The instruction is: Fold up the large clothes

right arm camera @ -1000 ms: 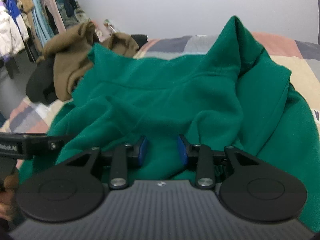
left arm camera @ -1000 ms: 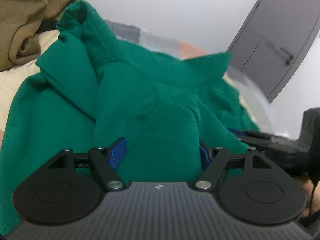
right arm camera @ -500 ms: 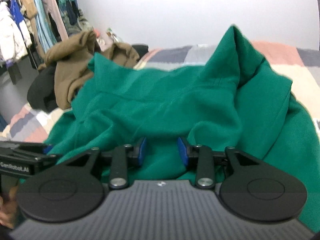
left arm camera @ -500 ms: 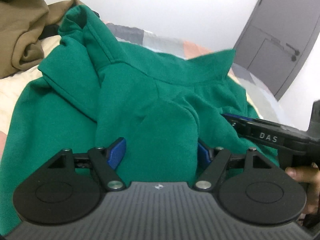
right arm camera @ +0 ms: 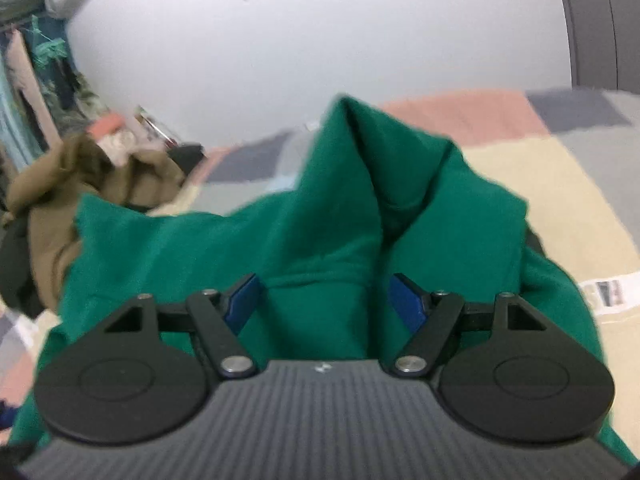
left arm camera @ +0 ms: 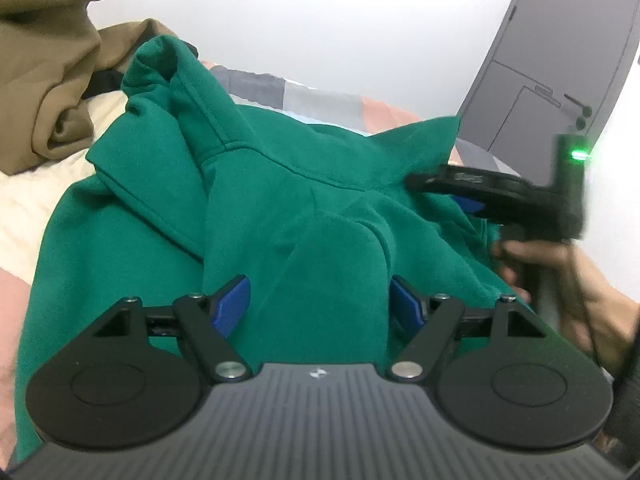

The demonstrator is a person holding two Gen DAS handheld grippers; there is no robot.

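Note:
A large green hoodie (left arm camera: 256,208) lies crumpled on the bed, its hood (left arm camera: 160,64) standing up at the back. My left gripper (left arm camera: 318,304) hovers low over it, open wide, with a raised fold of green cloth between the blue pads but not pinched. In the right wrist view my right gripper (right arm camera: 324,300) is opening its jaws over another green fold (right arm camera: 340,240), which lies loose between the pads. The left wrist view also shows the right gripper (left arm camera: 440,190) at the hoodie's right edge, held by a hand (left arm camera: 568,280).
A brown garment (left arm camera: 44,80) is heaped at the back left on the patchwork bedspread (right arm camera: 560,184). A grey door (left arm camera: 568,52) stands at the right. Hanging clothes (right arm camera: 24,80) line the far left. A white label (right arm camera: 604,294) lies on the bedspread beside the hoodie.
The right gripper's jaws have spread from a narrow gap on the cloth to a wide one. It has shifted sideways and rolled. The left gripper has hardly moved.

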